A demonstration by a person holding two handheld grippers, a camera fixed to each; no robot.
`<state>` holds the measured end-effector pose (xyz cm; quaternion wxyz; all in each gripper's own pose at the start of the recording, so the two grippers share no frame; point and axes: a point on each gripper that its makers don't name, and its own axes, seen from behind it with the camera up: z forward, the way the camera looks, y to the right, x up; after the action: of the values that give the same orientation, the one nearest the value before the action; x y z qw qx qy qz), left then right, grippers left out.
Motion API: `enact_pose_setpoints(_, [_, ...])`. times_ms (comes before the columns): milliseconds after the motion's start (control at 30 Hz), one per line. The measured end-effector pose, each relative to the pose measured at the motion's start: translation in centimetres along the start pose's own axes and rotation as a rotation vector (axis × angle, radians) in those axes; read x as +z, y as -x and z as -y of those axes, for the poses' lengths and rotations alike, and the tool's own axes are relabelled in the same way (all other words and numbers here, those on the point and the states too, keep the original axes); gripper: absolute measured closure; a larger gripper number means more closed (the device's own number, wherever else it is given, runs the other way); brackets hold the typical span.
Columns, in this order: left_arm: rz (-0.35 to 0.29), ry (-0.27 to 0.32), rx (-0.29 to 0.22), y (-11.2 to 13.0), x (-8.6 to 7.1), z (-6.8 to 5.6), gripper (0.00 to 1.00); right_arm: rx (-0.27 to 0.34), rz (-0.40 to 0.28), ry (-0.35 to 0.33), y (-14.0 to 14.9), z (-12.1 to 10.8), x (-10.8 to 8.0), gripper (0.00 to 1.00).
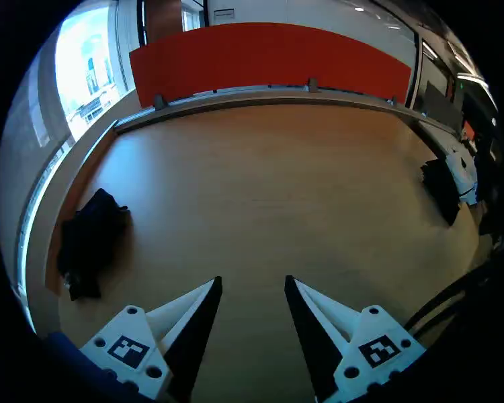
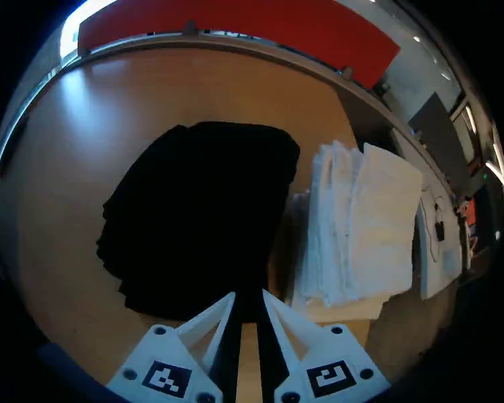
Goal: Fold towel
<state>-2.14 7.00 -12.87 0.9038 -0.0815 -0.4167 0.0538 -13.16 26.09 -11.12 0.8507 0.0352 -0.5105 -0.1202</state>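
A dark black towel (image 2: 198, 221) lies in a loose heap on the wooden table (image 2: 70, 134). My right gripper (image 2: 249, 295) sits at its near edge, the fingers drawn almost together with the towel's hem pinched between them. To its right stands a stack of folded white towels (image 2: 366, 228). In the left gripper view my left gripper (image 1: 252, 282) hovers open over bare wooden table (image 1: 265, 188), holding nothing. A black bundle of cloth (image 1: 91, 235) lies to its left, and a black and white pile (image 1: 447, 185) rests at the far right.
A red divider panel (image 1: 272, 60) runs along the table's far edge. Windows (image 1: 84, 74) line the left side. Dark cables (image 1: 453, 299) trail at the lower right of the left gripper view. White sheets and a cable (image 2: 440, 235) lie past the white stack.
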Motion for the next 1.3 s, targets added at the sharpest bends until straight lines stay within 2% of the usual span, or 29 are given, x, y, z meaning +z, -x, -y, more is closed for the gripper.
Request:
enact_pose_setpoints(100, [-0.001,0.006,-0.003,0.0,0.0,-0.2,0.32,-0.007,-0.014,-0.014,-0.1,0.4,-0.7,0.73])
enact_pose_setpoints(333, [-0.004,0.013,0.0,-0.1,0.2,-0.5,0.32,-0.014,-0.074,-0.015,-1.5,1.1,-2.2,0.33])
enact_pose_setpoints(633, [-0.007,0.016,-0.009,0.1,0.1,-0.6,0.32,-0.047,-0.159,-0.081,-5.3,5.2,-3.5,0.29])
enact_pose_setpoints(900, [-0.008,0.003,-0.027,0.7,-0.3,0.1,0.32,-0.097,-0.178,-0.141,-7.4,9.3,-3.0,0.29])
enact_pose_setpoints(1100, [-0.006,-0.008,-0.039,1.2,-0.5,0.9,0.32,-0.114,-0.179,-0.165,-8.2,11.2,-2.4,0.29])
enact_pose_setpoints(1200, [-0.005,-0.01,-0.043,1.3,-0.6,1.1,0.32,-0.118,-0.174,-0.167,-8.2,11.4,-2.1,0.31])
enact_pose_setpoints(1300, [-0.004,-0.01,-0.044,1.4,-0.6,1.1,0.32,-0.121,-0.172,-0.168,-8.2,11.5,-1.9,0.41])
